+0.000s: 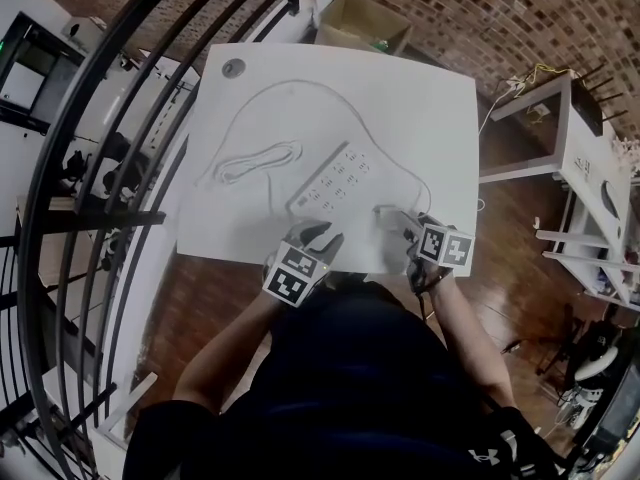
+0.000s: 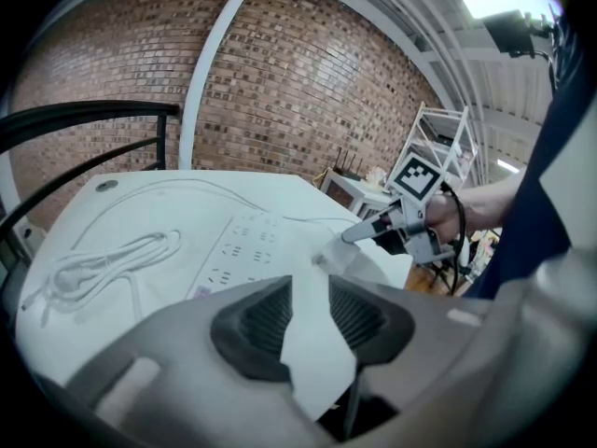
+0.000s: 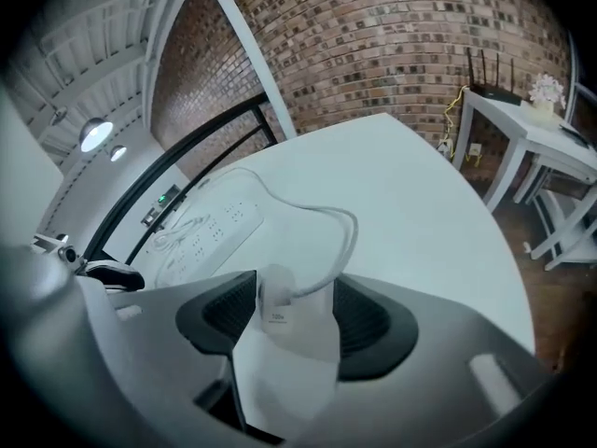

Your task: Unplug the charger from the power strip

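The charger point(image 3: 278, 317) lies on the counter point(image 1: 420, 118), off the strip point(image 1: 335, 180) and near the counter's front edge. Its cord point(image 3: 341, 236) loops back across the surface. It sits between the fingers of the right gripper point(image 3: 297, 299), which stand wide and do not press on it. The left gripper point(image 2: 310, 308) hovers by the strip's near end, its fingers moderately apart and empty.

Status, as judged: unplugging is complete, and only withdrawal of the right gripper remains.

Clearance: open counter lies beyond and to the right. The front edge is close, so avoid nudging the charger toward it. A coiled cable point(image 1: 255, 161) lies left of the strip.
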